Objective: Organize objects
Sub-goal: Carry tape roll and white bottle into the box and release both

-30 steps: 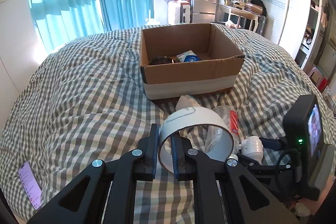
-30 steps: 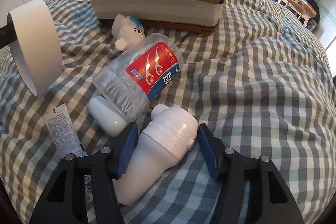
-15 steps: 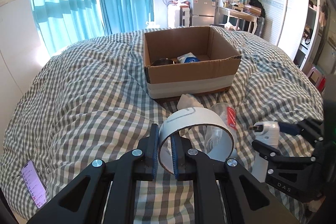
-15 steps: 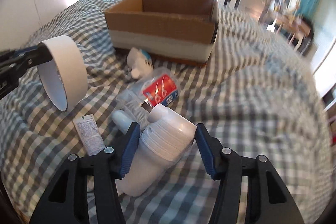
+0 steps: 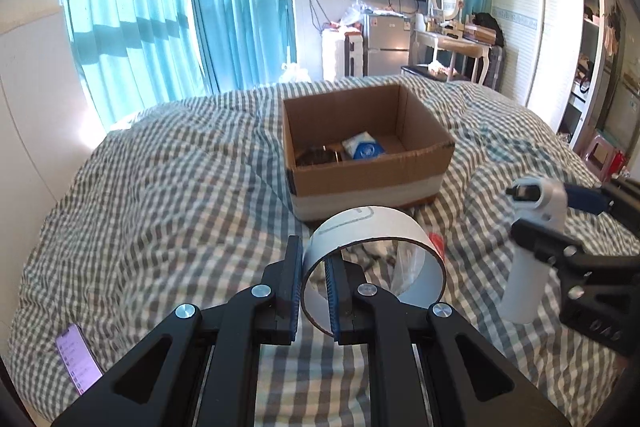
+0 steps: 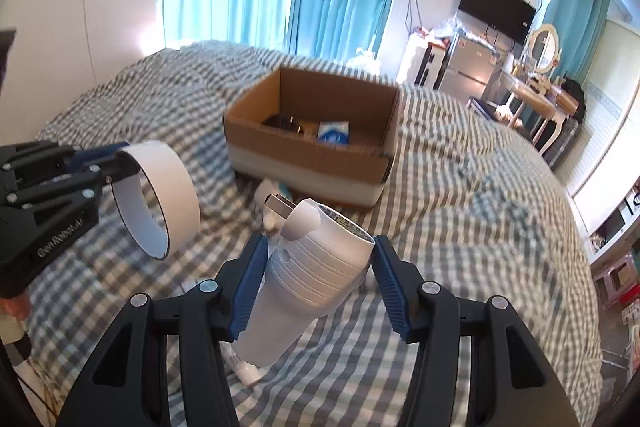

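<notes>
A checked duvet [image 5: 168, 211] covers the bed, and on it, toward the far side, sits an open cardboard box [image 5: 366, 183] already holding a blue-and-white packet [image 5: 364, 148] and a dark object too shadowed to identify. In front of the box, both grippers hang in the air with loads. The left gripper [image 5: 314, 291] is pinched tight on the thin wall of a wide white tape ring [image 5: 374, 259], one finger inside and one outside, so the ring juts out sideways; a knock against the box's near wall could lever it out of that narrow hold. The right gripper [image 6: 316, 279] is clamped around a white handheld device with a metal plug [image 6: 308, 267], held at its ribbed waist and tilted, its long base hanging below the fingers; that smooth, rounded body could slide downward if the squeeze eases. The two loads sit close together, so a shared approach risks a collision. A phone [image 5: 78, 363] lies at the bed's near left edge.
</notes>
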Tool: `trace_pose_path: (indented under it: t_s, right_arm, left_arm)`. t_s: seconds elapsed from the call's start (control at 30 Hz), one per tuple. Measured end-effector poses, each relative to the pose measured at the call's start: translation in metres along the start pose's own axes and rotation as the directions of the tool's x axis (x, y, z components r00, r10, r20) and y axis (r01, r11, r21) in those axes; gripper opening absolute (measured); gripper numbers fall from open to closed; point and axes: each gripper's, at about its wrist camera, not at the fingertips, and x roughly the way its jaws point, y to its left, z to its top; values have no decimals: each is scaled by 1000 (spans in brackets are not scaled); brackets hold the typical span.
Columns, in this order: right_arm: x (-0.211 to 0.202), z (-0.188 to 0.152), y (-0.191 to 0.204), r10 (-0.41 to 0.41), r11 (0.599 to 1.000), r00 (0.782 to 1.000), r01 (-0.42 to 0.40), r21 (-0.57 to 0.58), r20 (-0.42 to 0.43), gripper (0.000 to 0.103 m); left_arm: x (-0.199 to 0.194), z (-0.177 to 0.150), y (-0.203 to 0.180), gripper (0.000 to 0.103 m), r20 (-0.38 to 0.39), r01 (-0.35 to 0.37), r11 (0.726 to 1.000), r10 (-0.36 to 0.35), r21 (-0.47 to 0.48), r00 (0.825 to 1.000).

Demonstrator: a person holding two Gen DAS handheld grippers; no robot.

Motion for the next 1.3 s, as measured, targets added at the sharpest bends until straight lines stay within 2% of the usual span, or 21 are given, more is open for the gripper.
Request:
trace_pose_path:
  t_s: [0.3,0.53,0.7,0.83,0.97,1.07,1.17,1.3]
  right_arm:
    - [-32,74,-13,-72,996,989,77,-35,132,54]
    - [-15,134,-24,-81,994,980,91,-52,180,54]
    - [25,166,-35,-65,996,985,73,-45,160,54]
    - [70,182,-47,-39,999,992,42,-19,122,54]
    - [114,189,-59,22,1000,998,-23,16,65,54]
    - [146,190,-67,18,1000,999,-18,21,32,54]
    - [174,189,-74,77,996,997,-77,54,-3,54]
    - [202,186,-72,80,996,996,-79,35,-35,54]
  left_arm:
    - [-1,64,2,11,77,-1,1000,0,17,997]
    - [22,120,11,11,108,-14,1000,13,10,994]
    - [56,148,13,11,97,-26,999,24,22,995]
    - [93,157,12,11,62,-48,998,46,38,997]
    - [129,156,2,11,36,-62,994,59,84,998]
    - [157,153,-3,11,0,-47,995,48,88,999]
    - [185,150,-6,11,-33,-41,995,44,96,998]
    - [215,142,-6,11,-72,-33,994,40,100,997]
